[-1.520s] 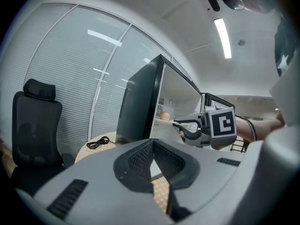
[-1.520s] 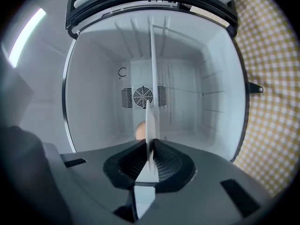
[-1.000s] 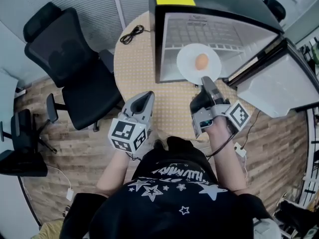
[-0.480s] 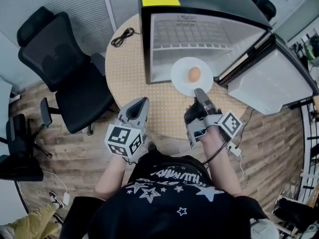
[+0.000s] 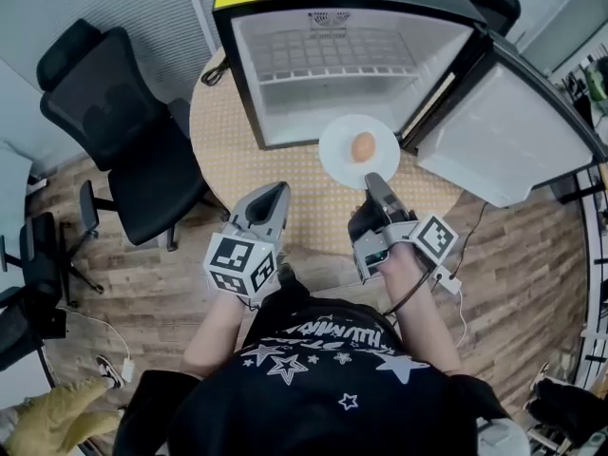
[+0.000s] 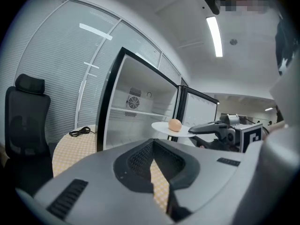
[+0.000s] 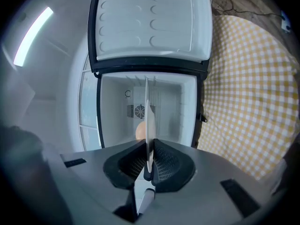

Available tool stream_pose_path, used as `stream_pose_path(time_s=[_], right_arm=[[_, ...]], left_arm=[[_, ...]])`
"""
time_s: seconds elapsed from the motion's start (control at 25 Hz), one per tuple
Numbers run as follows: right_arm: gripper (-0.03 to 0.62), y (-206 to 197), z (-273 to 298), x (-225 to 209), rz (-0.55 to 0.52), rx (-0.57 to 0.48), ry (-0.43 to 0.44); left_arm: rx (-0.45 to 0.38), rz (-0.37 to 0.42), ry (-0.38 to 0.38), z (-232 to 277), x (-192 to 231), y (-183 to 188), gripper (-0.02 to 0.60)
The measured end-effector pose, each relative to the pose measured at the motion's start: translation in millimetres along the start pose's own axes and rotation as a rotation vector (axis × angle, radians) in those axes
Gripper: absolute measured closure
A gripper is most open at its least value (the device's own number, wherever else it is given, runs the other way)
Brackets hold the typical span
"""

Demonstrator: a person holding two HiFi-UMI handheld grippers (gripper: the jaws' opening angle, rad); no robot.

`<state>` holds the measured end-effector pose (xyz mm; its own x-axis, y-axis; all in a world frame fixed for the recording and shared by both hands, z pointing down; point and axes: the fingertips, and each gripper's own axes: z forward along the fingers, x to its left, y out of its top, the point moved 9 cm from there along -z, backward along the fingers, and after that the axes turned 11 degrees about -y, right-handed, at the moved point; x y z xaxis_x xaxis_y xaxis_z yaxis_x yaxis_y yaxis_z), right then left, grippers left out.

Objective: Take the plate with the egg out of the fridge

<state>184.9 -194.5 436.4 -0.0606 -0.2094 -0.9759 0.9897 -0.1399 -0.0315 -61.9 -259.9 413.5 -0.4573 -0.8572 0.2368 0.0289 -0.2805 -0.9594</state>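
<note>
Hanging over the near edge of the round table with the yellow checked cloth (image 5: 228, 150), the grey left gripper (image 5: 275, 194) has its jaws closed on nothing. To its right, the grey right gripper (image 5: 372, 180) is clenched on the near rim of the round white plate (image 5: 334, 160). The plate carries the brown egg (image 5: 363, 146) just outside the open front of the black mini fridge (image 5: 351, 55).

I judge the removal nearly done. The plate is clear of the shelves, and only carrying it off or setting it down remains.

Only the left gripper view shows the plate side-on, level and raised above the cloth. Only the right gripper view shows the pads pinching the rim, with the bare fridge interior behind.
</note>
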Motion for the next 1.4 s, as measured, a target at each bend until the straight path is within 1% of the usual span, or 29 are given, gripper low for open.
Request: stream_pose_path(time_s=[0.4,0.56,0.76,0.96,1.08,1.2,1.4], right_arm=[[0.545,27.8,-63.0,-18.6,0.011,0.069,0.029],[0.545,34.7,-92.0,-24.6,0.003,0.117,0.046],[0.545,45.4,-128.6,-32.6,-0.018,0.178,0.046],[0.545,43.1,-171.3,-52.6,-0.035,0.236,0.041],[0.545,40.6,-176.1,-61.4,-0.026,0.263,0.025],[0.545,37.6,-180.4,-63.9,-0.017,0.276,0.035],[0.545,38.2,-179.3,-62.7,-0.033,0.278,0.048]], left_arm=[[0.016,0.031,0.043,10.9,-83.8,-11.6,0.574],[-0.006,0.030,0.064,11.5,-119.6,-13.2,0.574],[-0.029,0.040,0.123,1.8,-167.2,-20.0,0.574],[-0.047,0.030,0.192,-27.5,-219.9,-40.7,0.574],[-0.047,0.020,0.222,-39.8,-234.8,-45.3,0.574],[-0.027,0.021,0.242,-47.4,-242.1,-49.1,0.574],[-0.022,0.025,0.243,-44.0,-241.6,-44.6,0.574]])
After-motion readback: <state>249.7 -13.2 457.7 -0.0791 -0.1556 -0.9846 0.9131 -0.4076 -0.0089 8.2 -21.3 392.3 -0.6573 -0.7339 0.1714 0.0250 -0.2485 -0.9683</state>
